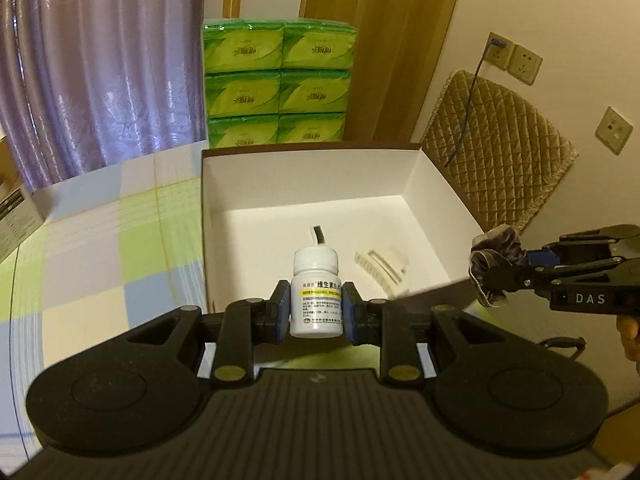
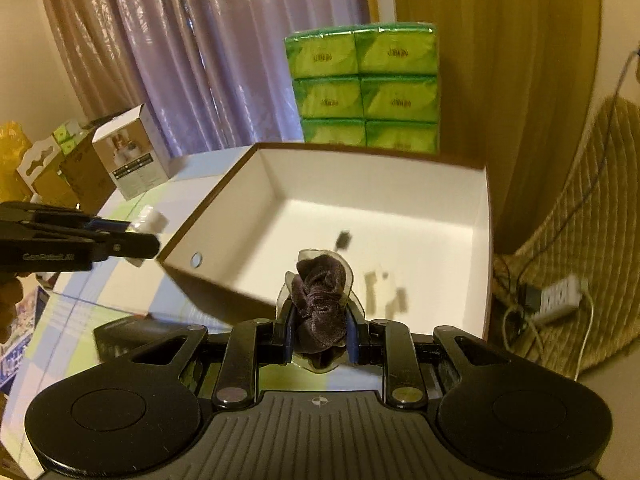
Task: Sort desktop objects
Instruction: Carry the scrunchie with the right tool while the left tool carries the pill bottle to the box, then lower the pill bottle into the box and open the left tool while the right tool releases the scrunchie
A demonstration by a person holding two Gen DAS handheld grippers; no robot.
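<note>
Checked cloth covers the worktop point(image 1: 100, 248), the box point(image 1: 308, 176) open on it. Left gripper point(image 1: 316, 308) pinches a bottle point(image 1: 317, 294) over the box's near wall; right gripper point(image 2: 320, 320) squeezes a scrunchie point(image 2: 322, 300) there too. Released early, either could clip that wall and fall outside. Bits point(image 1: 384, 266) lie inside; beyond, tissue packs point(image 1: 278, 84).

White bottle point(image 1: 317, 296) with a yellow label band; dark purple velvet scrunchie point(image 2: 320, 300); box point(image 1: 312, 184) white inside, brown outside; surface point(image 1: 100, 248) checked in green, blue, cream — curtains point(image 1: 100, 60) shiny lilac; tissue packs point(image 1: 278, 80) green.
</note>
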